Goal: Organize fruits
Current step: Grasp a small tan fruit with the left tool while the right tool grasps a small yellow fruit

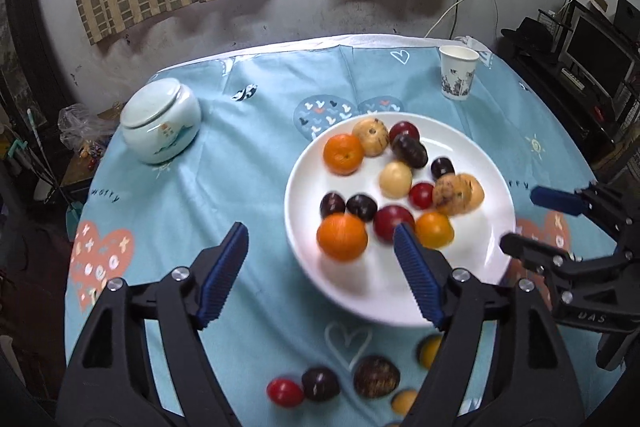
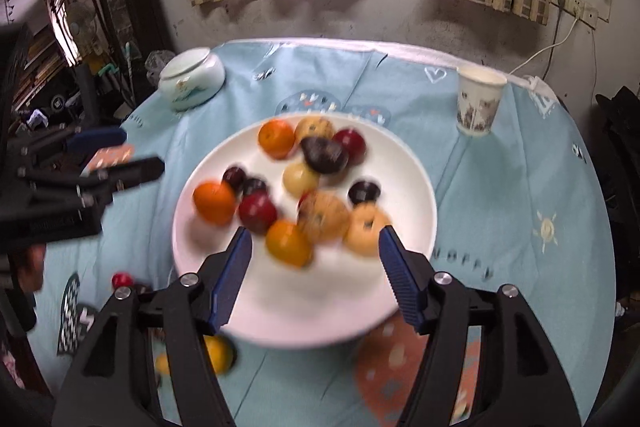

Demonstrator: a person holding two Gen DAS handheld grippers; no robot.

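Fruits [image 1: 394,183] are heaped on a white plate [image 1: 472,155]; both grippers' jaws are spread wide above it, grasping nothing.

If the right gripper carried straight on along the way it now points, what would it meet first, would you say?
Most likely the small orange fruit at the near side of the white plate, which sits between the open jaws of the right gripper; the blur leaves depth uncertain.

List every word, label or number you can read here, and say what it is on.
"DAS": raised letters on the black body of the right claw, left wrist view.
"worry": on the blue tablecloth, seen upside down near the ceramic jar.
Paper cup: only a pattern, no readable text.
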